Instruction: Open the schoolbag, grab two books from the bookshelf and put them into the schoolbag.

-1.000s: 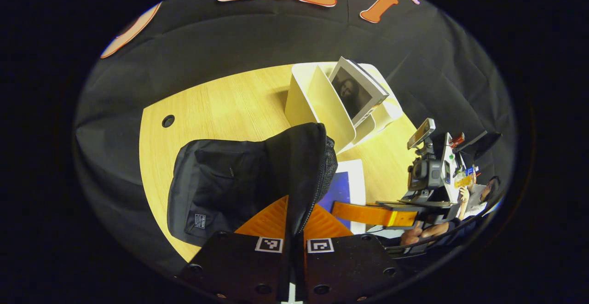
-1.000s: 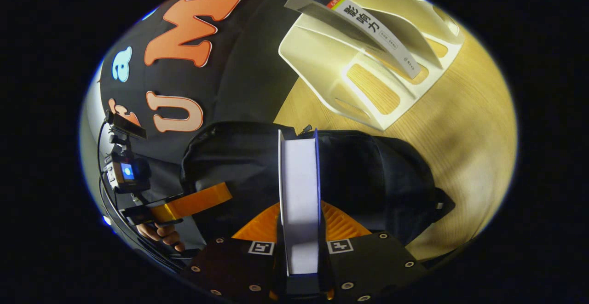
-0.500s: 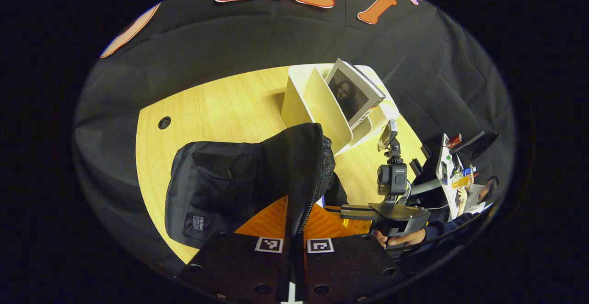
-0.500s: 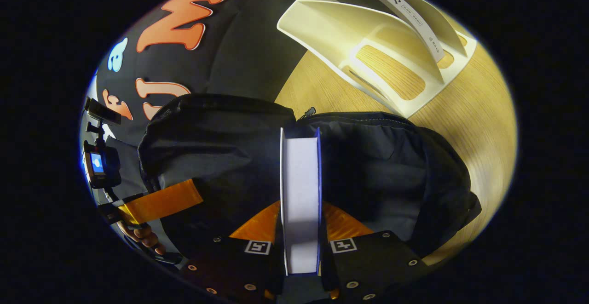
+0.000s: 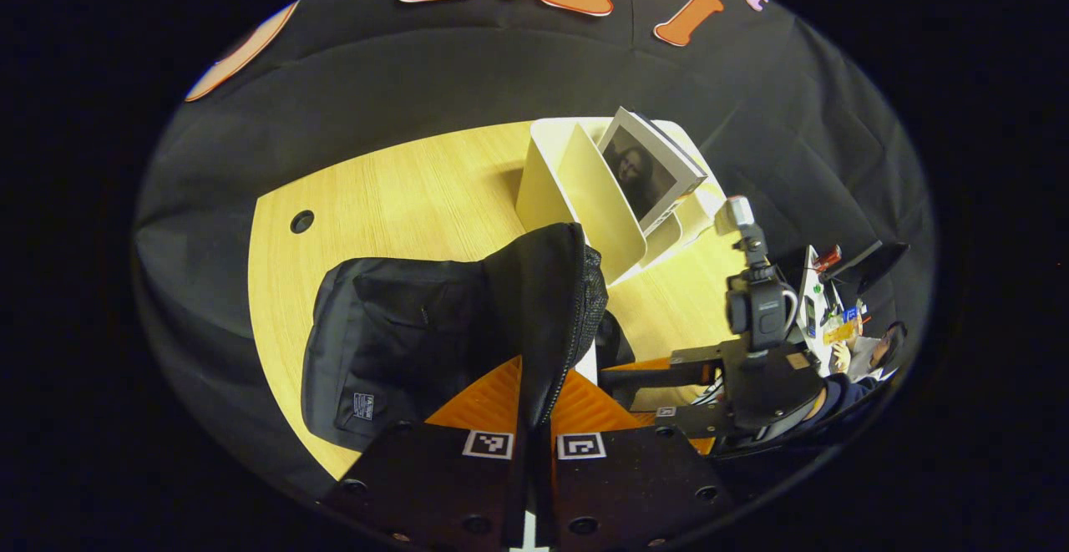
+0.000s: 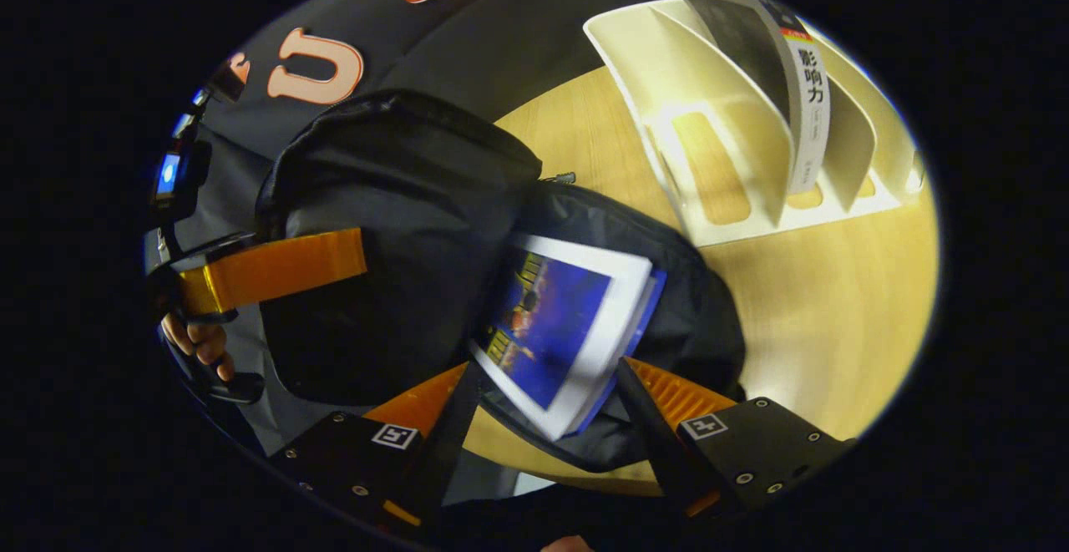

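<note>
Schoolbag [image 6: 401,201] open — left gripper [image 5: 534,418] pinches flap up. Blue book [image 6: 559,331] lies inside; right gripper [image 6: 543,418] wide open, empty. Second book [image 6: 793,84] waits in bookshelf [image 6: 718,168].

A light wooden table [image 5: 401,193] with a round cable hole [image 5: 301,221] stands against the black cloth wall [image 5: 468,68].

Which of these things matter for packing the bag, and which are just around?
For the job:
- schoolbag
- blue book lying in it
- grey book
- bookshelf
- left gripper, right gripper

Just around:
- table
- table's cable hole
</note>
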